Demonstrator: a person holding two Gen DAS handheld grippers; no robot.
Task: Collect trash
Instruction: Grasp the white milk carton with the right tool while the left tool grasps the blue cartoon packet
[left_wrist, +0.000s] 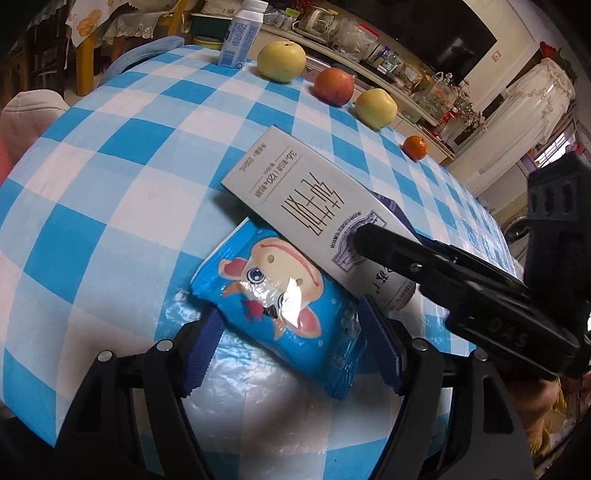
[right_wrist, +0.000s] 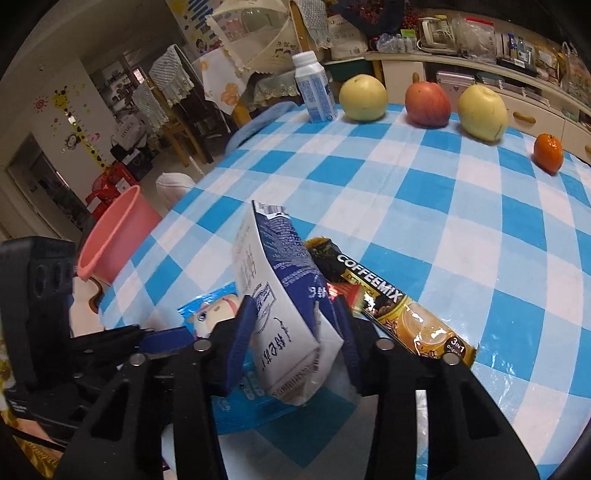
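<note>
Blue-padded, the right hand-held gripper (right_wrist: 293, 332) pinches a white-and-navy milk carton (right_wrist: 284, 295). Left of the carton, the left hand-held gripper (left_wrist: 291, 347) straddles a blue cartoon-cow snack packet (left_wrist: 280, 306), spread.

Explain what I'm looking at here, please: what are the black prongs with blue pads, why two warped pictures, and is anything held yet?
There is no robot arm. A person holds a two-finger tool in each hand, each with a fisheye camera looking along its fingers.

The left gripper has its jaws on either side of a blue snack wrapper; I cannot tell whether they press it.

The right gripper has its jaws shut on a white and blue milk carton, tilted up off the checked tablecloth.

Beside it lies a coffee mix sachet. Farther back stand a small bottle, three apples and a tangerine. A pink bin sits off the table's edge.
</note>
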